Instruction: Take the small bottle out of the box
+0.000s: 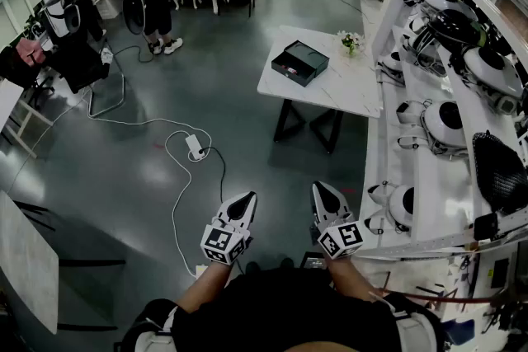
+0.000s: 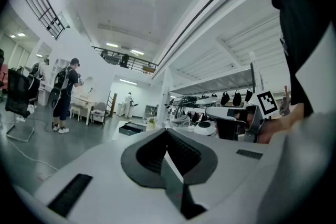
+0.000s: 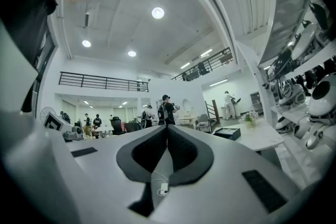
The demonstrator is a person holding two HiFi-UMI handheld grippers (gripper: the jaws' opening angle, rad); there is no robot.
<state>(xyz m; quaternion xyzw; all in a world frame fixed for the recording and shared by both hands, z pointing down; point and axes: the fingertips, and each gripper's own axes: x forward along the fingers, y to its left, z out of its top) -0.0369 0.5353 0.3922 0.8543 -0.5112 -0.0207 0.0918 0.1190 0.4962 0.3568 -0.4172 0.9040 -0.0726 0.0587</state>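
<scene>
The box (image 1: 299, 62) is dark and flat, and it lies open on a white surface (image 1: 346, 91) with dark legs, far across the grey floor (image 1: 206, 78) from the person holding the grippers. Something pale shows inside the box, but the small bottle is too tiny to make out from here. There is one box. Just beside it, near the back edge of the surface, stands one little bunch of white flowers (image 1: 351, 41).

There are two grippers, and both are down low, close to the person's body and well apart from the box. The left gripper (image 1: 248, 196) has its jaws together with nothing between them. The right gripper (image 1: 319, 186) has its jaws together too, and they hold nothing. Each gripper has one cube with black square marks on it.

The head view alone shows one white plug strip (image 1: 195, 147) with a long white cord lying on the floor. It also shows three people far off: two with dark backpacks on the left and one in white at the back. Shelves (image 1: 437, 169) on the right carry many round white and black things.

The two gripper views look up more, so they show the round ceiling lights (image 3: 158, 13) and a railing (image 3: 97, 81) high up. The left gripper view also catches the other gripper's marked cube.
</scene>
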